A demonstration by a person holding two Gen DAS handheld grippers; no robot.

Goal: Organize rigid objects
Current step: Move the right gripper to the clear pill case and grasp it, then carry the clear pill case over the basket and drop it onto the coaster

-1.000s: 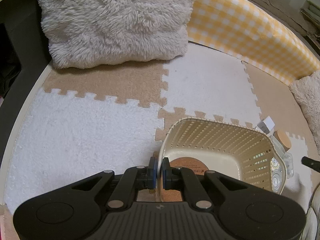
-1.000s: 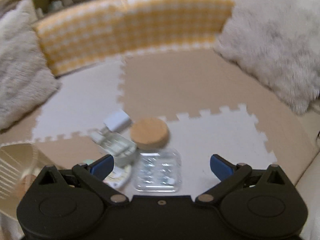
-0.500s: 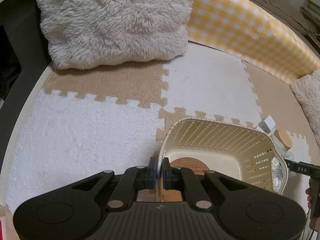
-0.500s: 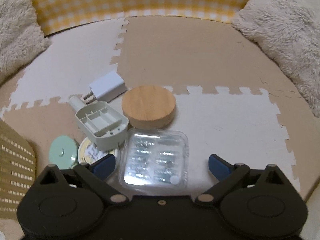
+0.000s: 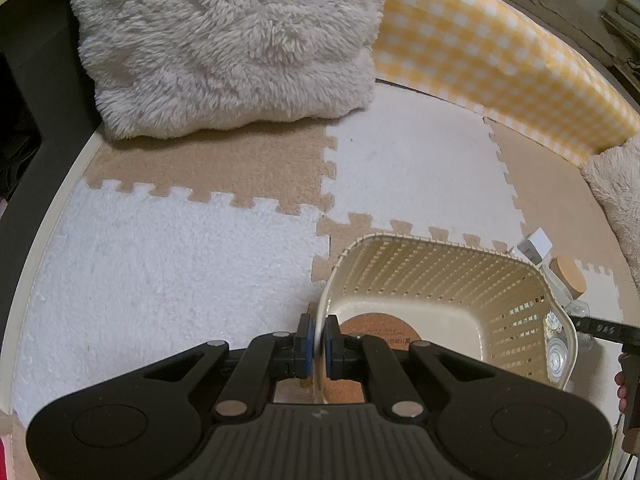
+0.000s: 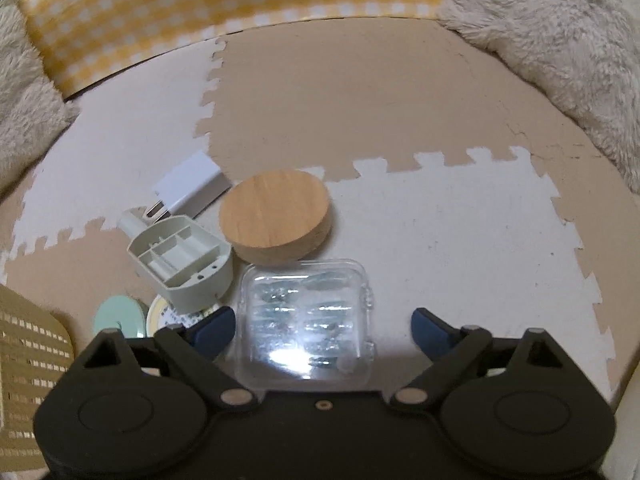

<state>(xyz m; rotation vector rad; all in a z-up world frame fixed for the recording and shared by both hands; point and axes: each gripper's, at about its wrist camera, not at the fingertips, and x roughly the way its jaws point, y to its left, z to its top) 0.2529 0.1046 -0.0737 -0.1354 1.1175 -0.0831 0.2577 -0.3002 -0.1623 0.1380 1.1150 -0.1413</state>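
**A:** What are the two grippers doing, and why?

**B:** The left gripper [image 5: 316,346] is clamping its closed jaws on the near wall of the basket [image 5: 440,276], likely steadying it for loading. A cork disc [image 5: 380,326] is lying inside. The right gripper [image 6: 322,330] is hanging over the clear case [image 6: 308,316], its jaws open and just now narrowing, with the case between them but the pads not yet pressing.

**A:** Where are the other things waiting?

**B:** Just beside the basket: a wooden lid [image 6: 276,220] touching the case, a pale green housing [image 6: 182,260], a white charger [image 6: 192,188], and two small round discs [image 6: 120,318], all clustered so each is a short carry away.

**A:** And the surroundings?

**B:** Everything is sitting on interlocking foam mats [image 5: 180,264] in white and tan. A yellow checked bumper [image 5: 500,56] is bordering them, with fluffy cushions [image 5: 228,44] at the edges.
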